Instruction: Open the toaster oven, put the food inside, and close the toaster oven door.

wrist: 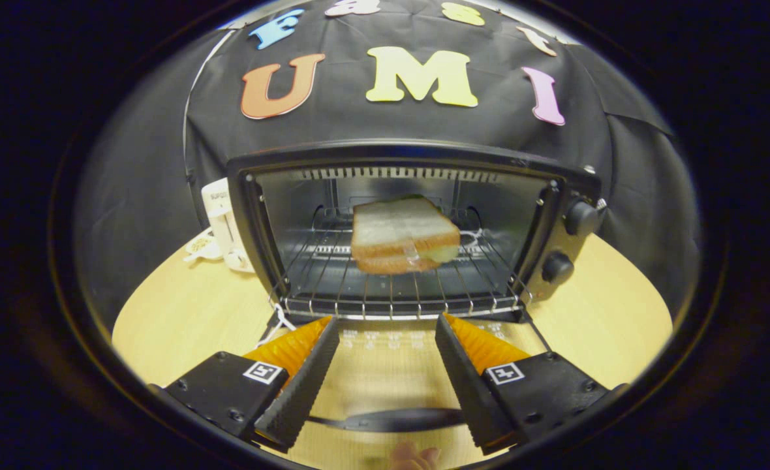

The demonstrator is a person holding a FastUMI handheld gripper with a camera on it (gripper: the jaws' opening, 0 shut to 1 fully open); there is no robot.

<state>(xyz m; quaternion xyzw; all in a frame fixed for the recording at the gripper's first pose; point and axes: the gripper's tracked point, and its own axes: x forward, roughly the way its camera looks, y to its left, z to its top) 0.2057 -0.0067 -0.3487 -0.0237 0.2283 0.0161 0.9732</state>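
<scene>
The toaster oven (pixel 411 228) stands on the wooden surface (pixel 183 320) with its glass door (pixel 385 365) folded down flat toward us. The sandwich (pixel 403 236) lies on the wire rack (pixel 391 287) inside, so I think only the closing step is left. The gripper (pixel 386 336) hangs above the door with jaws spread wide and pinching nothing. The door handle (pixel 398 420) sits between them, lower down; the next move probably needs to catch it and lift the door up.
</scene>
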